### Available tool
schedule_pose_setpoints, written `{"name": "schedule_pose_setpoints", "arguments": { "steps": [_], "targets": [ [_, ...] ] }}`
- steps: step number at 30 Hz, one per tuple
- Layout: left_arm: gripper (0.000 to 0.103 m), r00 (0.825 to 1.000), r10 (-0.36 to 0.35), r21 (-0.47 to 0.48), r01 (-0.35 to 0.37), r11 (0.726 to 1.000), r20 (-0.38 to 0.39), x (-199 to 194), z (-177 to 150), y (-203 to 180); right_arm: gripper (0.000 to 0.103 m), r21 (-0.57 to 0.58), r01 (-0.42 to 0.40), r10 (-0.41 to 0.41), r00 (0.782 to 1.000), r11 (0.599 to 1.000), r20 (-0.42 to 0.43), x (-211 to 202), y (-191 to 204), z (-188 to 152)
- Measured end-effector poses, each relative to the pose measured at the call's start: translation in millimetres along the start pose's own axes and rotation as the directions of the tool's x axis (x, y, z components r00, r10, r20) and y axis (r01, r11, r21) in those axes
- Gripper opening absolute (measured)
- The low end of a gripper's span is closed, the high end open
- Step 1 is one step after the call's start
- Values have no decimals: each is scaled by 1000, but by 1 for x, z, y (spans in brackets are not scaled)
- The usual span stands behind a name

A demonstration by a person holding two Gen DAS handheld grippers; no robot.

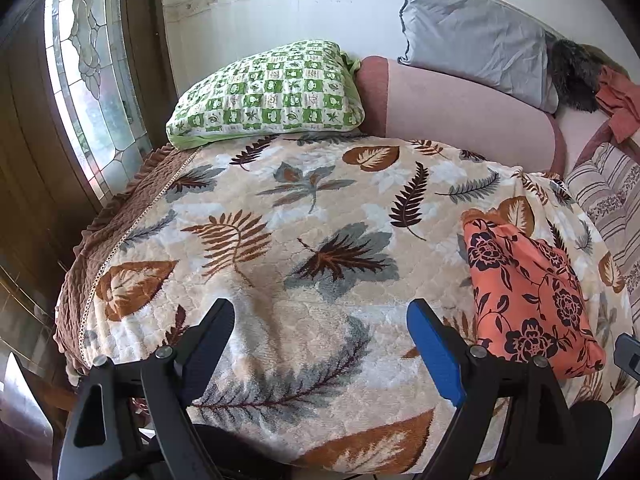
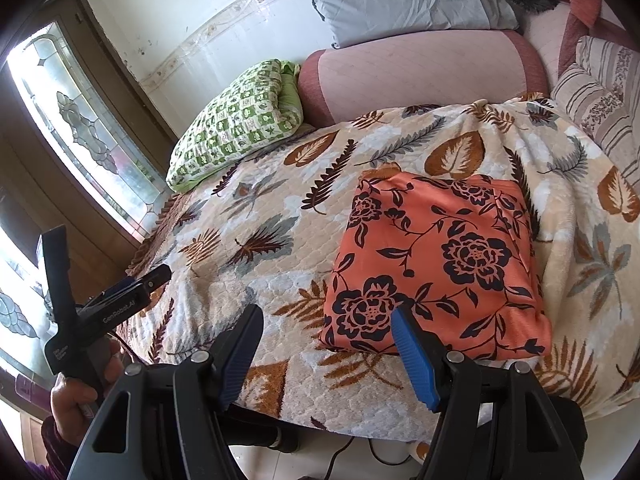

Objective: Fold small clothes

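Observation:
An orange garment with dark flowers (image 2: 436,264) lies folded into a rough square on the leaf-patterned blanket (image 2: 280,248). It also shows at the right in the left wrist view (image 1: 528,292). My right gripper (image 2: 326,320) is open and empty, above the blanket just in front of the garment's near left corner. My left gripper (image 1: 320,316) is open and empty over bare blanket (image 1: 280,240), to the left of the garment. The left gripper also shows at the far left of the right wrist view (image 2: 152,276).
A green checked pillow (image 1: 268,92) lies at the far side of the bed. A pink bolster (image 1: 460,112) and a grey pillow (image 1: 472,36) lie behind. A striped cushion (image 2: 600,100) sits at the right. A leaded glass window (image 1: 92,80) stands at the left.

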State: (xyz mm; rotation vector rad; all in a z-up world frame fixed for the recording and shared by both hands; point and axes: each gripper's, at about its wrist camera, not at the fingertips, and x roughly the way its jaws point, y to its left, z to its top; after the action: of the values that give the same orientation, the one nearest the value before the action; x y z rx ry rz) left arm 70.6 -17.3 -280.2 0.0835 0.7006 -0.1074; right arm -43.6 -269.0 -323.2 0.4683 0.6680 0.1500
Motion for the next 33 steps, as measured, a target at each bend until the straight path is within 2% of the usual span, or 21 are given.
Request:
{"name": "schedule_pose_setpoints", "arguments": {
  "steps": [33],
  "targets": [
    [88,1000,23,2,-23,1000,0,-3,-5,2,69,-26,-24,24,1000,999,-21,6,9,-5]
  ]
}}
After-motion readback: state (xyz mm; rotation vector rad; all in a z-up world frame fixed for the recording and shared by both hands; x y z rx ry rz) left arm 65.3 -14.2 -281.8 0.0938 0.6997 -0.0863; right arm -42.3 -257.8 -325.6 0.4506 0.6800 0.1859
